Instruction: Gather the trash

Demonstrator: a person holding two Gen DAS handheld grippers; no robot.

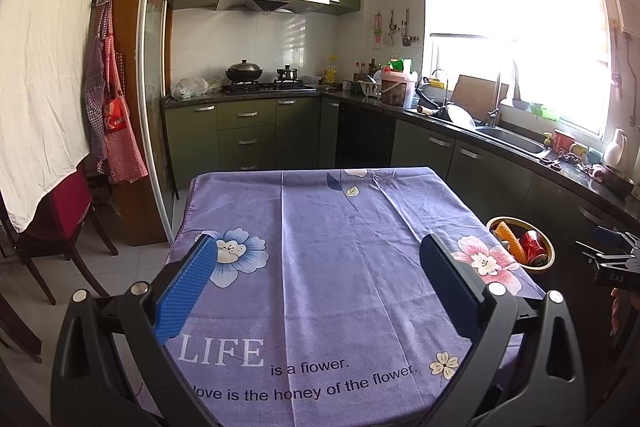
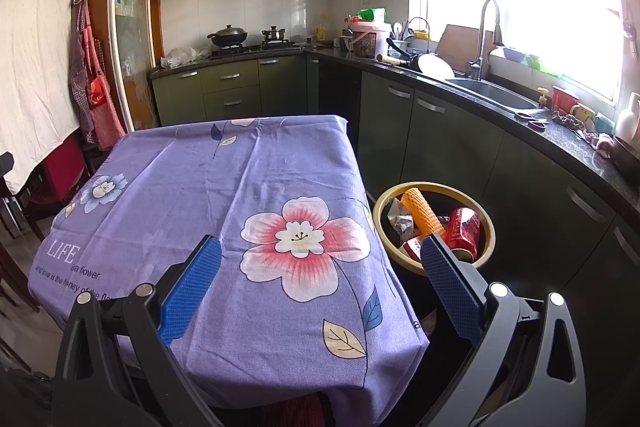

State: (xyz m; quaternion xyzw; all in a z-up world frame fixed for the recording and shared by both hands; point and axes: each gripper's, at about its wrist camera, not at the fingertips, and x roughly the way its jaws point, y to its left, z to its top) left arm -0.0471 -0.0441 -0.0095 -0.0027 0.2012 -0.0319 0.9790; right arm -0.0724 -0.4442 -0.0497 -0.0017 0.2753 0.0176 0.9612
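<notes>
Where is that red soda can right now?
The red soda can lies in the yellow-rimmed bin, beside the orange foam net, just right of the purple-clothed table in both views.

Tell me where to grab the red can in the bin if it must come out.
Judging from the right wrist view, grip the red can across its exposed upper body, coming from above: it leans in the bin beside the orange foam net, its lower end buried.
</notes>
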